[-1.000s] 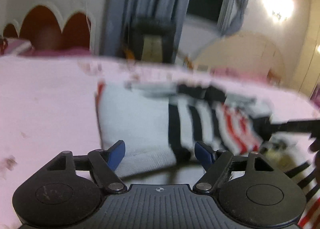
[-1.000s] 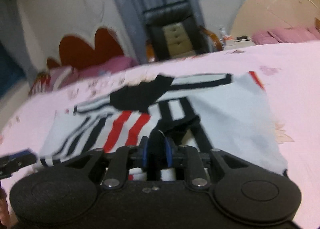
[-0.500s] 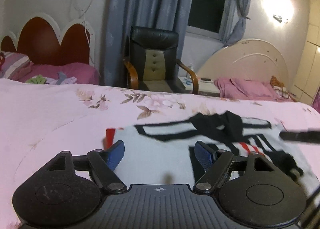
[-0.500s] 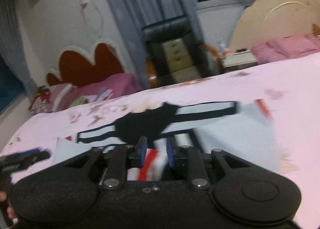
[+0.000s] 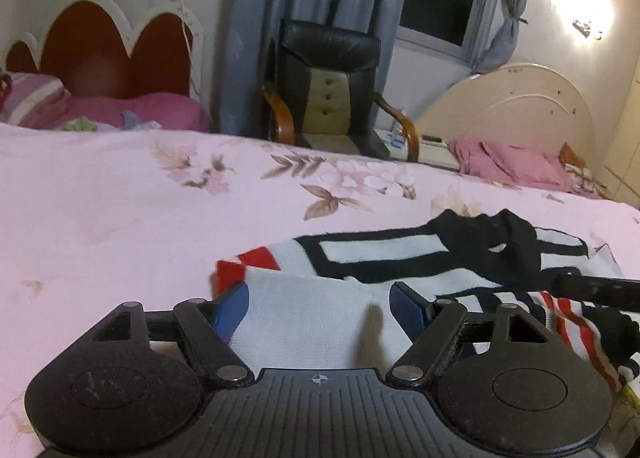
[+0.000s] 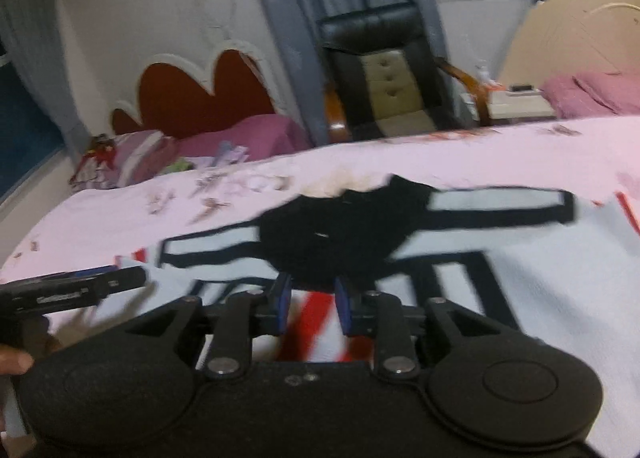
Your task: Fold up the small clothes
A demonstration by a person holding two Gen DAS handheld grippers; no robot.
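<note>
Hovering wide open, the left gripper (image 5: 320, 298) lines up on the shirt (image 5: 400, 258) hem; right gripper (image 6: 310, 302), slightly parted, grips nothing.

The garment (image 5: 400, 262) lies on the bed (image 5: 120, 210), with the chair (image 5: 328, 86) behind it.

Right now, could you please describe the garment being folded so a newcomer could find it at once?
Start at the pink floral bedspread in the foreground. The garment lies flat on it, the only clothing there: white, with thick black bands, a black collar and red stripes.
</note>
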